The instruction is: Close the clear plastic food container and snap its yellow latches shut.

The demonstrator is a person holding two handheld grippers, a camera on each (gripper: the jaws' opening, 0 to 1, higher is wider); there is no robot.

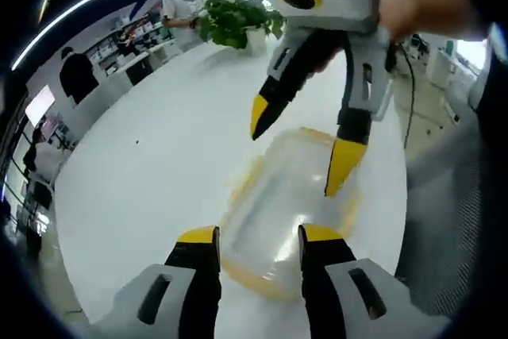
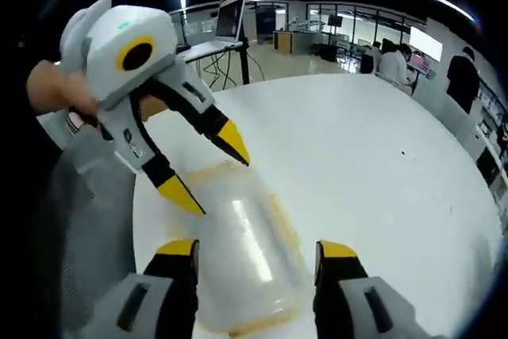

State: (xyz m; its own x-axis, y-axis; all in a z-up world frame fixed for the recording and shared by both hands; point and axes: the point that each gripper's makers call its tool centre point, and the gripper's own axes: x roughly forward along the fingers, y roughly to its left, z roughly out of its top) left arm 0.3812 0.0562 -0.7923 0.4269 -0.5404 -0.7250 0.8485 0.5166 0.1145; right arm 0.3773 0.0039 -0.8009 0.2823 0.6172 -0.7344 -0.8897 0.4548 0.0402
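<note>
In the left gripper view, looking down over the clear container (image 1: 286,212) lying on the white worktop (image 1: 159,172), lid seemingly resting on top, yellow latches (image 1: 242,188) ringing its edge. Hovering the left claw (image 1: 258,236) spread wide at the near end, gripping nothing; seeing the right claw (image 1: 298,148) poised over the far end, jaws parted and empty. In the right gripper view, straddling the same container (image 2: 246,252) with the right claw (image 2: 258,250) released, the left claw (image 2: 202,172) likewise splayed above the opposite end. Judging the step as lining up for latching; next, needing to press down on a latch at each end until snapped.
</note>
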